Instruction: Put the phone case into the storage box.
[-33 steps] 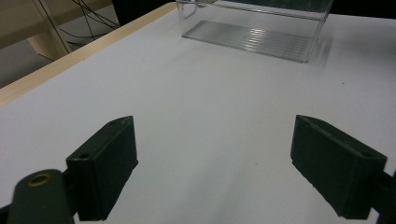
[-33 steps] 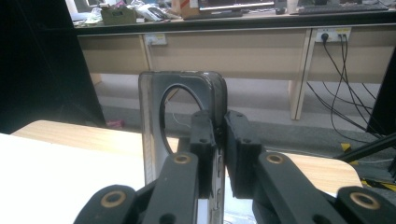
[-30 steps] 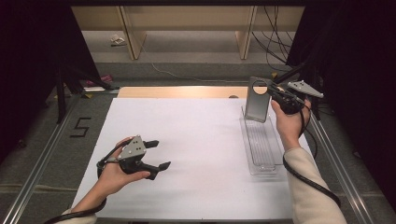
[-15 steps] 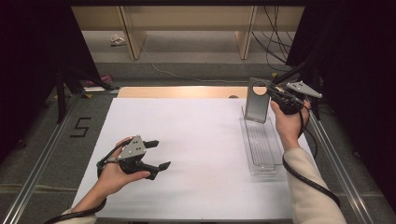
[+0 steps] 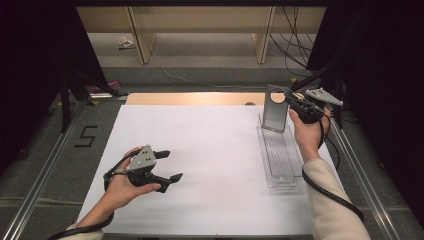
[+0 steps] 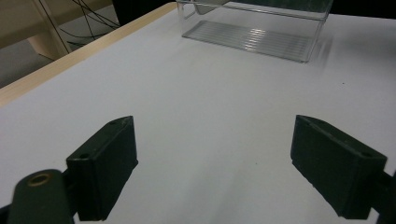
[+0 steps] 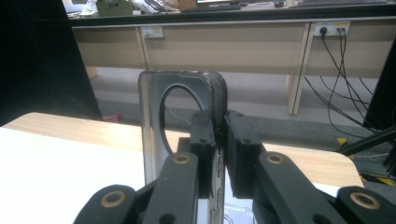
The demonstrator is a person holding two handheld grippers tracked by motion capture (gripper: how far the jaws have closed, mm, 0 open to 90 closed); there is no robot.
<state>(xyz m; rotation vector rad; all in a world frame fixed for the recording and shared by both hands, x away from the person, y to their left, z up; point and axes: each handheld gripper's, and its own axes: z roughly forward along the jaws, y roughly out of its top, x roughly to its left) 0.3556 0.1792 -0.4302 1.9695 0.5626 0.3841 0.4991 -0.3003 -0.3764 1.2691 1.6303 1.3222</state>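
Observation:
A dark translucent phone case with a round camera cutout hangs upright over the far end of a clear plastic tray. My right gripper is shut on the case's right edge. In the right gripper view the case stands tall, and my right gripper has both jaws pinched on its side wall. My left gripper rests low over the white table surface at the near left, open with nothing in it. In the left gripper view my left gripper has its jaws wide apart, with the tray far ahead.
The white sheet covers the table, with a strip of bare wood along the far edge. Metal rails run down both sides. Cables and wooden furniture legs stand on the floor beyond.

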